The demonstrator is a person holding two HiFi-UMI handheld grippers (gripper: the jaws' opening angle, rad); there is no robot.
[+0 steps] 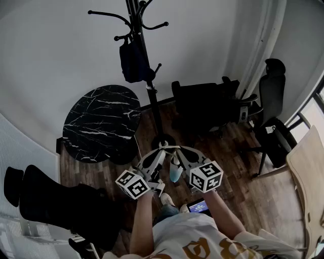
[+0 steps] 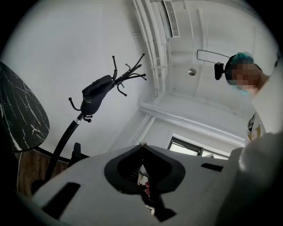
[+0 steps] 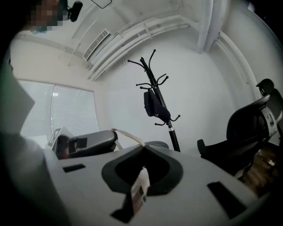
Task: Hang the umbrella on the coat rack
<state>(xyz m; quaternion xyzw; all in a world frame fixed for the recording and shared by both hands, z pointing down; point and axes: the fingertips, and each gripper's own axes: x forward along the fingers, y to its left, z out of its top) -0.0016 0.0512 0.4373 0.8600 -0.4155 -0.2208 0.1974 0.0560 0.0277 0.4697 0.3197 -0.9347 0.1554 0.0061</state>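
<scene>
Holding the umbrella (image 1: 175,173) near the base of the rack (image 1: 153,101), with left tongs (image 1: 162,146) and right tongs (image 1: 178,148) clenched on its strap (image 3: 128,135); hanging not yet done, calling next for lifting the strap onto a hook (image 1: 109,13).

I hold both forearms out in front of my chest, elbows bent. My left forearm (image 1: 143,222) and right forearm (image 1: 223,212) angle inward, so my left gripper (image 1: 160,147) and right gripper (image 1: 178,148) point forward with their tips nearly meeting. The jaws of each are closed, tip against tip.
</scene>
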